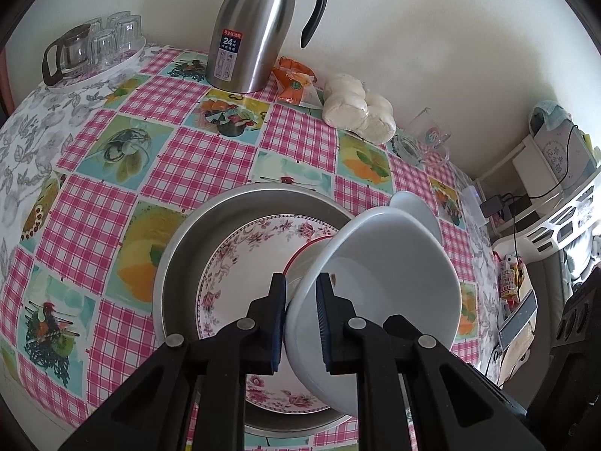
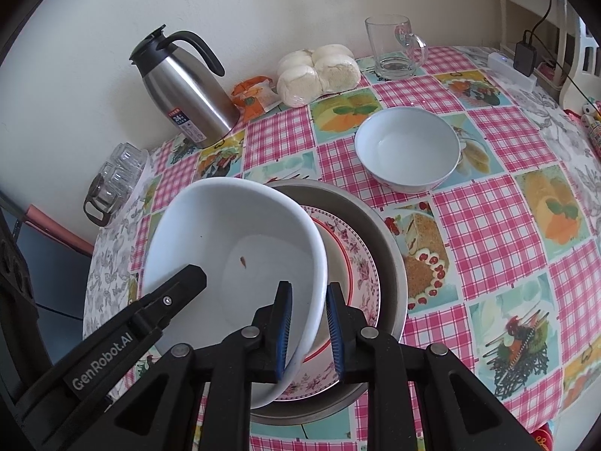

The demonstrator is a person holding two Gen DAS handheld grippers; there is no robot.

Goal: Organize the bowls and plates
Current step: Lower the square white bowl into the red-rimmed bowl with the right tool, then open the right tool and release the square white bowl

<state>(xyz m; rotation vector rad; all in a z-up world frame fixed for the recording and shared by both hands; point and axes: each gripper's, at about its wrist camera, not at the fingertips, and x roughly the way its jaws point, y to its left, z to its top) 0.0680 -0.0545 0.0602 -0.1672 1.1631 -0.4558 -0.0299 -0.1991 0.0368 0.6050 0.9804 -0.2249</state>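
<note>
A large white bowl (image 1: 390, 293) (image 2: 240, 248) is held tilted above a stack: a floral plate (image 1: 240, 259) (image 2: 357, 263) inside a metal basin (image 1: 188, 248) (image 2: 387, 248), with a red-rimmed plate (image 2: 340, 259) on it. My left gripper (image 1: 300, 300) is shut on the bowl's rim. My right gripper (image 2: 308, 308) is shut on the opposite rim. The left gripper's fingers (image 2: 180, 282) show in the right wrist view. A second white bowl (image 2: 407, 148) (image 1: 417, 208) sits on the table beyond the basin.
A steel thermos jug (image 1: 259, 34) (image 2: 188, 90), orange snack packets (image 1: 295, 82) (image 2: 253, 96), bagged buns (image 1: 357, 109) (image 2: 319, 71) and a glass mug (image 2: 394, 47) (image 1: 424, 139) stand along the wall. A tray of glasses (image 1: 94, 49) (image 2: 116, 180) sits at the table's corner.
</note>
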